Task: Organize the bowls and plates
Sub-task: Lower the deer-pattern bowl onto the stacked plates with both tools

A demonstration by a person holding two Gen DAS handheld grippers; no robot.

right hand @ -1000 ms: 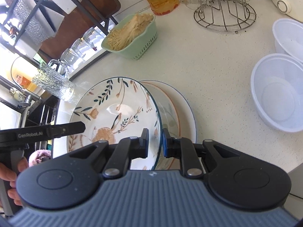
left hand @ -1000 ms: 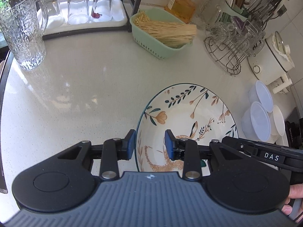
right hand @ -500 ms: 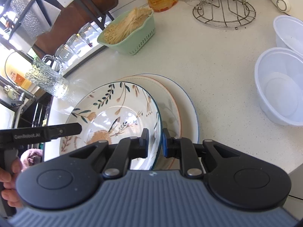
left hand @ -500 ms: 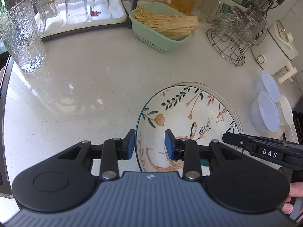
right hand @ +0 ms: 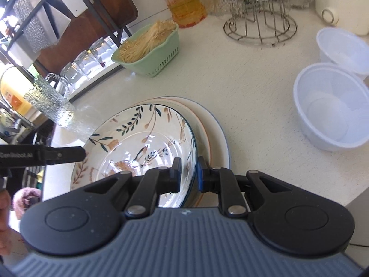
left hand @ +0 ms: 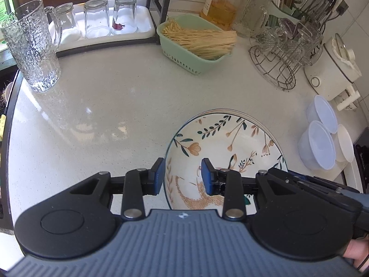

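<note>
Floral bowl (right hand: 143,138) lower, rim-up, near-flat now

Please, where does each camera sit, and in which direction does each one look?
Left wrist: on the left tongs, looking across the counter to the glasses; the open fingers straddle the floral plate.
Right wrist: on the right tongs, looking toward the plastic bowl; fingers on the plate rim; a hand shows.
Shared: floral plate, green basket.

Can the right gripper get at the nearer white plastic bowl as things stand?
Probably not yet: the right gripper is clamped on the floral plate's rim. The white plastic bowl sits apart to the right, with bare counter between, so the way looks free once it lets go.
</note>
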